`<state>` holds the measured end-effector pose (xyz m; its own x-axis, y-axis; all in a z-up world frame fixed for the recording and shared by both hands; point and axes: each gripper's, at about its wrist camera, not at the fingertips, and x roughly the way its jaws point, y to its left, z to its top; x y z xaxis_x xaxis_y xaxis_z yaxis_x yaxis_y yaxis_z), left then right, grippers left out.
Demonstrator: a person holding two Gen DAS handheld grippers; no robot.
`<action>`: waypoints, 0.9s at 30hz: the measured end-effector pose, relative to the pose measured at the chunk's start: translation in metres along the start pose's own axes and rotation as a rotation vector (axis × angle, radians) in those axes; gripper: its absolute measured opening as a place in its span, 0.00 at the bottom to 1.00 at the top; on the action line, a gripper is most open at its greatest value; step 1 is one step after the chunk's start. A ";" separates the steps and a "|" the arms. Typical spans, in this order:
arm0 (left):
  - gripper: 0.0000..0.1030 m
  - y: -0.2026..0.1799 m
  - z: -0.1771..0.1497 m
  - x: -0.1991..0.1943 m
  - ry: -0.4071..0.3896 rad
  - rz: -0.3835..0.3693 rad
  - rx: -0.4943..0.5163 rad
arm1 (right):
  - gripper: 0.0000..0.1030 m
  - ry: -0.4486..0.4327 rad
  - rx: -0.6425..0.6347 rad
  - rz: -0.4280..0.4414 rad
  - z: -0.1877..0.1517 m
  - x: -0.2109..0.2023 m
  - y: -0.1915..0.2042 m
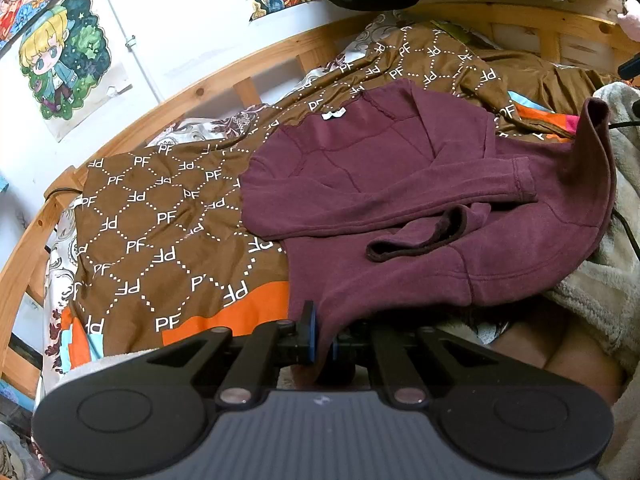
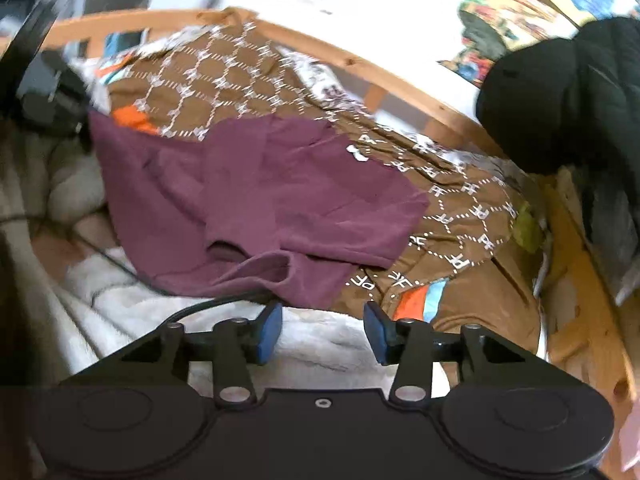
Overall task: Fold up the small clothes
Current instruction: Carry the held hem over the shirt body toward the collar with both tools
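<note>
A maroon sweatshirt (image 1: pixel 400 200) lies on a brown patterned blanket (image 1: pixel 160 220), both sleeves folded across its body. My left gripper (image 1: pixel 323 344) is shut on the sweatshirt's near hem corner. The far right corner of the hem (image 1: pixel 596 112) is lifted, and what holds it is out of view. In the right wrist view the sweatshirt (image 2: pixel 260 200) lies ahead of my right gripper (image 2: pixel 323 330), which is open and empty above a white fleece (image 2: pixel 312 344). That view is blurred.
A wooden bed rail (image 1: pixel 192 96) curves round the far side below a wall with posters (image 1: pixel 64 60). A black jacket (image 2: pixel 560 92) lies on the rail at the right. A cream fleece blanket (image 1: pixel 608 280) and a black cable (image 2: pixel 200 308) lie near me.
</note>
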<state>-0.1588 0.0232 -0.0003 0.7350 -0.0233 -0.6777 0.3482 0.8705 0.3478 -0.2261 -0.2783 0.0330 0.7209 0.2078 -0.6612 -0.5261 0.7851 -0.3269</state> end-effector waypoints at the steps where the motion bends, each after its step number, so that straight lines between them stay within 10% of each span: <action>1: 0.07 0.000 0.000 0.000 0.000 0.000 -0.001 | 0.46 0.004 -0.031 0.000 0.002 0.003 0.004; 8: 0.07 0.001 0.000 0.000 0.000 0.001 -0.001 | 0.46 0.026 -0.177 0.045 0.013 0.025 0.010; 27: 0.07 -0.003 0.001 0.003 0.021 0.019 0.006 | 0.45 0.052 -0.053 0.389 0.048 0.087 -0.035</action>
<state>-0.1572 0.0198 -0.0025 0.7291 0.0037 -0.6844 0.3377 0.8679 0.3643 -0.1237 -0.2597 0.0190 0.4405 0.4529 -0.7751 -0.7789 0.6221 -0.0791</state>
